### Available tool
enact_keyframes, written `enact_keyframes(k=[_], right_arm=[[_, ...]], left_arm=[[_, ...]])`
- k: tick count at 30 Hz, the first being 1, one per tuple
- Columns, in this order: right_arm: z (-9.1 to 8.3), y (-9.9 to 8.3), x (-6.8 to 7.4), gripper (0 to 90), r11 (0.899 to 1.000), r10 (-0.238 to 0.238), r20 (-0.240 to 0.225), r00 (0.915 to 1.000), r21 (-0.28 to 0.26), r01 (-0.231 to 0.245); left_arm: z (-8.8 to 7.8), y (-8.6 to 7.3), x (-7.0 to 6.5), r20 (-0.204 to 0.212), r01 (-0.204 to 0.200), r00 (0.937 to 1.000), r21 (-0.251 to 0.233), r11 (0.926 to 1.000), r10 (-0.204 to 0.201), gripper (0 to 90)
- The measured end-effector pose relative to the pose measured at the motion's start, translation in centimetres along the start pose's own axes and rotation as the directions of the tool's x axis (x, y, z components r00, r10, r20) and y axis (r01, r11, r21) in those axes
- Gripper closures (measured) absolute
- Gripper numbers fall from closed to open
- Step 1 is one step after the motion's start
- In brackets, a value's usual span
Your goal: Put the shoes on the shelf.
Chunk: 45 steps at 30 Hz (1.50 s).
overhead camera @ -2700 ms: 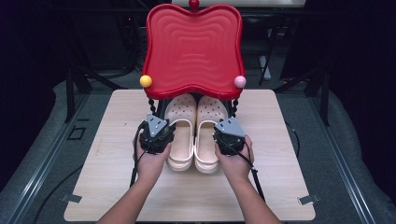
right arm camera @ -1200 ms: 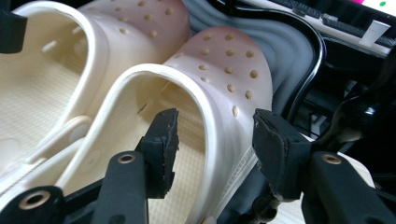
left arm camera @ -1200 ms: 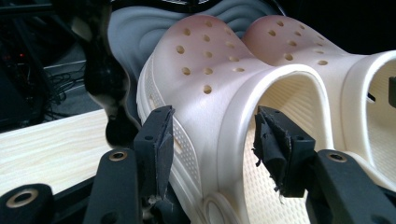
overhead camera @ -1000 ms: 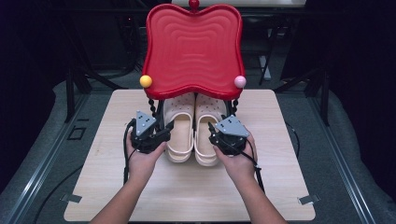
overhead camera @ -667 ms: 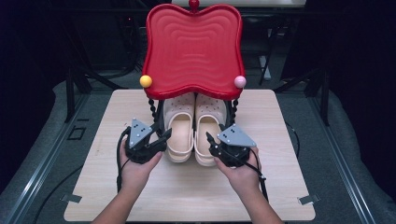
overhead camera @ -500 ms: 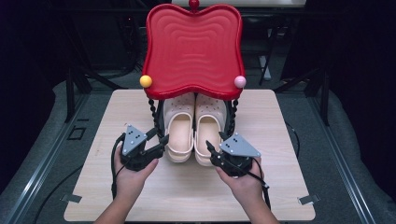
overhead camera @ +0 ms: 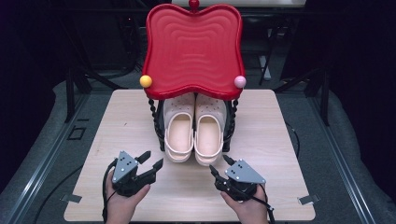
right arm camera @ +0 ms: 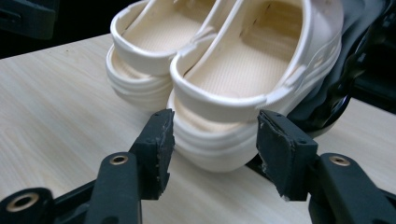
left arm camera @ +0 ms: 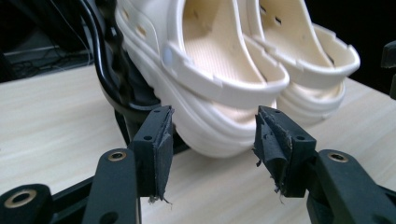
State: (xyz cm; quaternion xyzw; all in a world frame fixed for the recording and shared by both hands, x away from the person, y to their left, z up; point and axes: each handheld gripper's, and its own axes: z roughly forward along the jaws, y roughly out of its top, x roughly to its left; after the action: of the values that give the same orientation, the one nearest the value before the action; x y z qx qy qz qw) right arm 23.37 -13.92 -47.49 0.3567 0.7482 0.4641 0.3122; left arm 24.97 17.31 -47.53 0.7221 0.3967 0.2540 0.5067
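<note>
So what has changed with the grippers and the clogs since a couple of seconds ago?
Both grippers have let go of the clogs and pulled back toward the person. The left gripper and right gripper now sit short of the heels, jaws open with nothing between them, having just opened a bit further. The left clog and right clog stay side by side under the red stool, toes tucked beneath it.

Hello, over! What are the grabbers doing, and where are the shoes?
Left gripper and right gripper both open, empty, short of the shoes. Cream shoes side by side under the red stand. Nothing in the way.
</note>
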Motion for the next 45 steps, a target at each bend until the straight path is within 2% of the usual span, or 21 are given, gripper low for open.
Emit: enact_keyframes(k=[1, 3, 4, 7, 8, 10, 11, 12, 14, 19, 23, 24, 29, 35, 36, 39, 43, 45], right_arm=[[0.1, -0.2, 0.1, 47.3, 1.0, 0.005, -0.001, 1.0, -0.014, -0.005], [0.1, -0.7, 0.4, 48.6, 1.0, 0.005, -0.016, 0.9999, 0.022, -0.004], [0.4, -1.0, 0.6, 49.9, 1.0, 0.005, -0.012, 0.9999, 0.01, -0.005], [0.6, -1.4, 0.8, 53.4, 0.999, 0.013, -0.021, 0.9997, 0.031, -0.012], [0.8, -1.7, 0.9, 59.6, 0.998, 0.032, -0.041, 0.9986, 0.054, -0.03], [0.9, -1.9, 0.9, 61.3, 0.997, 0.036, -0.046, 0.9983, 0.065, -0.033], [1.2, -2.2, 1.0, 67.3, 0.996, 0.032, -0.044, 0.9985, 0.087, -0.028], [1.3, -2.3, 1.0, 69.1, 0.995, 0.035, -0.047, 0.9983, 0.097, -0.03], [1.8, -2.6, 1.0, 72.3, 0.993, 0.043, -0.053, 0.9976, 0.116, -0.036], [2.7, -3.0, 1.0, 79.9, 0.987, 0.04, -0.059, 0.9974, 0.156, -0.03], [3.0, -3.1, 0.8, 83.4, 0.987, 0.049, -0.056, 0.9972, 0.157, -0.04], [3.2, -3.1, 0.7, 87.2, 0.986, 0.056, -0.058, 0.9968, 0.158, -0.046], [3.3, -3.0, 0.4, 89.0, 0.985, 0.067, -0.058, 0.9961, 0.163, -0.057], [3.5, -2.9, -0.2, 89.5, 0.987, 0.082, -0.043, 0.9957, 0.141, -0.075], [3.5, -2.8, -0.4, 89.8, 0.985, 0.094, -0.052, 0.9942, 0.152, -0.086], [3.4, -2.9, -0.4, 89.8, 0.987, 0.092, -0.048, 0.9947, 0.135, -0.084], [3.3, -2.7, -0.6, 90.0, 0.986, 0.095, -0.05, 0.9942, 0.139, -0.087], [3.4, -2.7, -0.6, 90.0, 0.987, 0.097, -0.045, 0.9943, 0.132, -0.09]], left_arm=[[0.1, -0.4, -0.1, 0.006, 0.0, 1.0, 0.005, 1.0, 0.0, 47.2], [0.2, -0.6, -0.1, 0.009, -0.001, 1.0, 0.015, 0.9999, 0.001, 48.6], [0.7, -1.2, -0.3, 0.035, 0.006, 0.9994, 0.037, 0.9993, -0.007, 51.4], [1.2, -1.7, -0.6, 0.04, 0.002, 0.9992, 0.056, 0.9985, -0.005, 55.0], [1.6, -2.1, -0.9, 0.055, 0.0, 0.9985, 0.07, 0.9975, -0.004, 56.7], [1.8, -2.2, -1.0, 0.058, -0.003, 0.9983, 0.082, 0.9967, -0.001, 60.5], [2.0, -2.4, -1.2, 0.063, -0.008, 0.998, 0.092, 0.9957, 0.002, 64.2], [2.4, -2.7, -1.3, 0.083, -0.01, 0.9965, 0.104, 0.9945, 0.001, 65.7], [2.7, -2.8, -1.3, 0.096, -0.008, 0.9954, 0.117, 0.9932, -0.003, 69.1], [3.2, -3.0, -1.5, 0.105, -0.021, 0.9944, 0.136, 0.9904, 0.007, 78.4], [3.7, -2.9, -1.8, 0.097, -0.027, 0.9952, 0.147, 0.9888, 0.012, 81.1], [3.8, -2.8, -1.8, 0.1, -0.03, 0.9949, 0.153, 0.9878, 0.014, 81.9], [4.5, -2.7, -1.7, 0.096, -0.022, 0.9954, 0.155, 0.9876, 0.008, 83.7], [4.7, -2.2, -1.1, 0.056, -0.002, 0.9984, 0.137, 0.9905, -0.006, 84.8], [4.6, -2.1, -1.0, 0.056, 0.003, 0.9984, 0.139, 0.9904, -0.01, 85.2], [4.5, -1.9, -0.9, 0.077, 0.002, 0.9969, 0.147, 0.9891, -0.014, 89.0], [4.9, -2.3, -1.7, 0.092, -0.023, 0.9958, 0.166, 0.9859, 0.007, 88.9], [5.3, -2.4, -1.8, 0.087, -0.016, 0.9962, 0.167, 0.9858, 0.001, 88.8]])
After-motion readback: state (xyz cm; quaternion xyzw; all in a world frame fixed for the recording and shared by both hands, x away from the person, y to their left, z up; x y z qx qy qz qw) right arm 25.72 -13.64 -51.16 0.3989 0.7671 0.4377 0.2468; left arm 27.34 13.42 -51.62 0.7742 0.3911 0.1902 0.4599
